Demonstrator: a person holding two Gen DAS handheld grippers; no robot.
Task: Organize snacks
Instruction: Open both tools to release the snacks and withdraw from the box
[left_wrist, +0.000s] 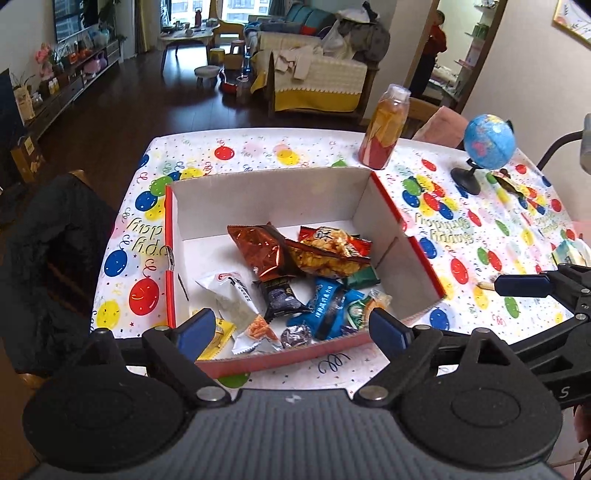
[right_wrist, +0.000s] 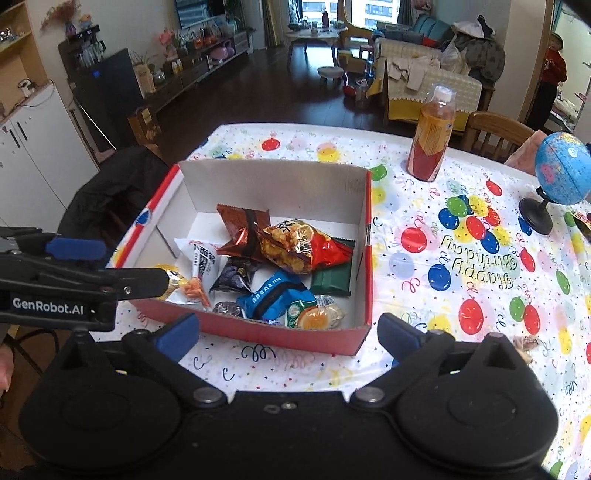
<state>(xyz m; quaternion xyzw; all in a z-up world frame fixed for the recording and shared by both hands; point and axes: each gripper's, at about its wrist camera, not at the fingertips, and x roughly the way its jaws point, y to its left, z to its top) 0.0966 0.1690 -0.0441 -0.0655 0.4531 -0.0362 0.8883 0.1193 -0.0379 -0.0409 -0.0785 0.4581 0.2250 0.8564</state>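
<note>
Hovering near the front rim of the box, left gripper and right gripper both stand with fingers wide apart and empty, the snacks heaped together inside, apparently so they stay contained.

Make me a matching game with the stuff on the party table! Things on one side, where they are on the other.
Things:
1. globe
2. bottle
3. green packet
4. box

Places:
A. inside the box
B. standing just behind the box's far right corner
C. on a black stand near the table's right edge
D. in the middle, holding the snacks

Pairs: 1-C, 2-B, 3-A, 4-D
</note>
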